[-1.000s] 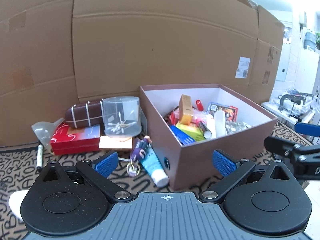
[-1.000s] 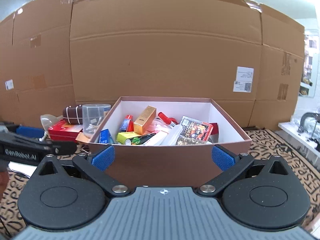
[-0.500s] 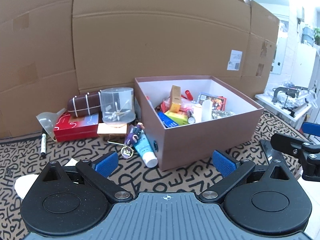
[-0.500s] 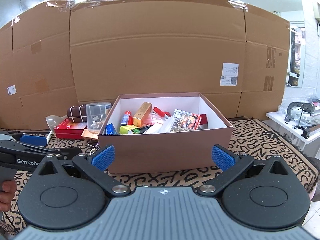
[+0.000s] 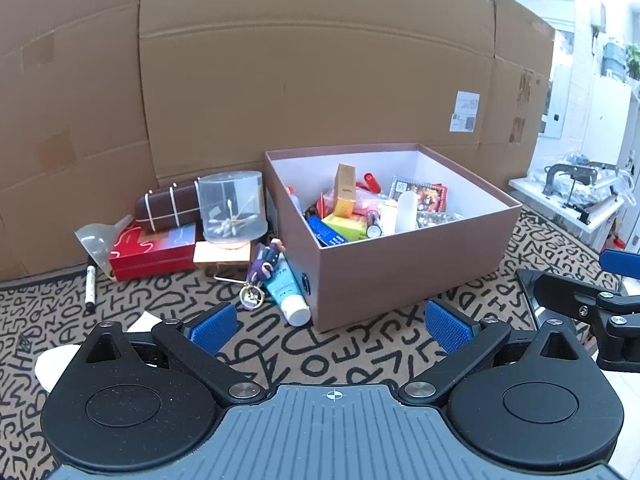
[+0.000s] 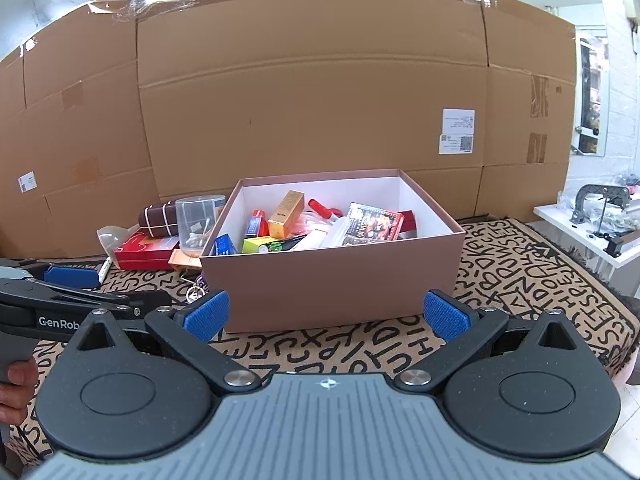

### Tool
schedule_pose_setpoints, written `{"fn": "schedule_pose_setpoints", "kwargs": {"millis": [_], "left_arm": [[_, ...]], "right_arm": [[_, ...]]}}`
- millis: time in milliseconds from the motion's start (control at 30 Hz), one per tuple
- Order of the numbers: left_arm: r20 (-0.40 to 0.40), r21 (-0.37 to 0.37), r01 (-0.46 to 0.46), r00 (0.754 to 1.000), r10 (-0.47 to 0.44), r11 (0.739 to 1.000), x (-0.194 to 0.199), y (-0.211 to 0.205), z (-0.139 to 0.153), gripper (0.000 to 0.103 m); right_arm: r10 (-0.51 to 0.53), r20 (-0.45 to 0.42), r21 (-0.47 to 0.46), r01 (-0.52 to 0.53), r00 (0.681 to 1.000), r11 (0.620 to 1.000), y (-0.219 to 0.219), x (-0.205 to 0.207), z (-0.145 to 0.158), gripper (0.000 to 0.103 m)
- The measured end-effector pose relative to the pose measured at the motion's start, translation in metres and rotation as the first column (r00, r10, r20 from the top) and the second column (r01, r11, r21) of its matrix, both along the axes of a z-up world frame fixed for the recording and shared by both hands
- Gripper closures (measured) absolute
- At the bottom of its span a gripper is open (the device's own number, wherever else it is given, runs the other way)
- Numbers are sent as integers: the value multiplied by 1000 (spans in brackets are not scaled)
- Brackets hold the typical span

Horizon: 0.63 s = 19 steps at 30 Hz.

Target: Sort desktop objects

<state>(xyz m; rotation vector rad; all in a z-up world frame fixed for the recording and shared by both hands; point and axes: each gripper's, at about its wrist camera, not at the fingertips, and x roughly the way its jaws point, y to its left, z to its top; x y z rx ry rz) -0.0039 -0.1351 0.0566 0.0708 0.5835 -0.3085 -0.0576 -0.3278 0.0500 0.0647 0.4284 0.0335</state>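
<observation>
Both claws stand wide open and carry nothing: the left gripper (image 5: 328, 322) and the right gripper (image 6: 326, 314) have each drawn back from the pink box (image 5: 404, 268), which looked much closer one second ago. Now a broad strip of the letter-patterned mat (image 5: 340, 356) lies between the blue pads (image 5: 210, 326) and the box front. I judge this as a retreat between two picks, not the end of the task, because several things are not yet sorted. Just beside the box's left wall lie a blue tube with a white cap (image 5: 286, 292) and a purple keychain (image 5: 262, 266). Behind them are a clear cotton-swab tub (image 5: 232, 208), a red flat box (image 5: 154, 250) and a brown pouch (image 5: 168, 206); a marker (image 5: 90, 288) lies apart at the left. The box itself already holds many small items, among them a gold carton (image 5: 344, 188).
</observation>
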Motion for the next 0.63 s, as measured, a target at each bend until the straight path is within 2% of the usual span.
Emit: {"fn": "schedule_pose_setpoints", "kwargs": {"millis": [300,500,633], "left_arm": [[11,-6,12,1000,-12,1000,-3,0,-1,0],[46,-4,-4,999,4,1000,-5,1,-1,0],[36,-2,-6,999,6,1000,-3,1,-1,0]], "right_arm": [[8,-7,5,-8,1000,1000,2,2,-1,0],[11,-14,4,-11,1000,1000,3,5,-2,0],[12,-17,5,-12,1000,1000,4,8,-2,0]]}}
